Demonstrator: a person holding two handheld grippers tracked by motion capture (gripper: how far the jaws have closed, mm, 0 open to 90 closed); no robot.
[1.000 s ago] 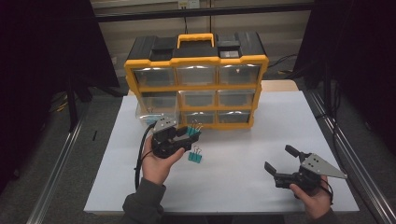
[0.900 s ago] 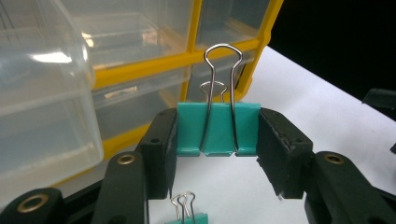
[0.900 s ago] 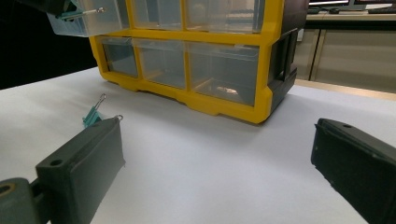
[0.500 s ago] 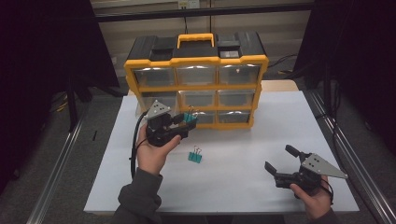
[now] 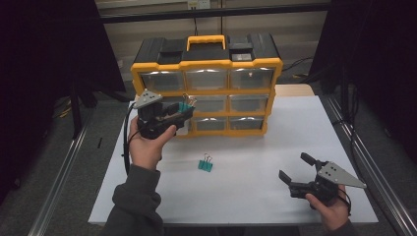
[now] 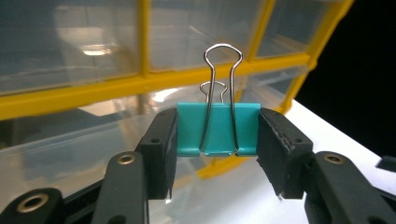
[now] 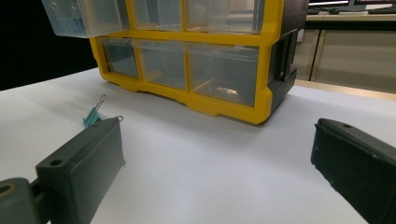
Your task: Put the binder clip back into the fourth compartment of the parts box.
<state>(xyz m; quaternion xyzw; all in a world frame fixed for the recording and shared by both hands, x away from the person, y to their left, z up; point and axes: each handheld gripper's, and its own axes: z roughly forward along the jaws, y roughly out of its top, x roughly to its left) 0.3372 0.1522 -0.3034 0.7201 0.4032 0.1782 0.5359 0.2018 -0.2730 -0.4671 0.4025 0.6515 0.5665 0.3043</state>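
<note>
My left gripper (image 5: 185, 110) is shut on a teal binder clip (image 5: 184, 105), held up in front of the left drawers of the yellow and black drawer cabinet (image 5: 206, 93). In the left gripper view the teal binder clip (image 6: 218, 128) sits upright between the jaws of my left gripper (image 6: 218, 140), wire handles up. A second teal clip (image 5: 205, 164) lies on the white table, and the same clip (image 7: 92, 116) appears in the right gripper view. My right gripper (image 5: 294, 165) rests low at the front right, open and holding nothing, as my right gripper (image 7: 219, 154) also shows in its own view.
A clear drawer (image 7: 84, 18) in the cabinet's left column is pulled out. The white table top (image 5: 275, 147) stretches between the cabinet and the front edge. Dark floor and metal rails (image 5: 59, 196) flank the table.
My left gripper has lifted from the table near the loose clip up and back to the cabinet's left drawers, carrying one teal clip. The right gripper has stayed put.
</note>
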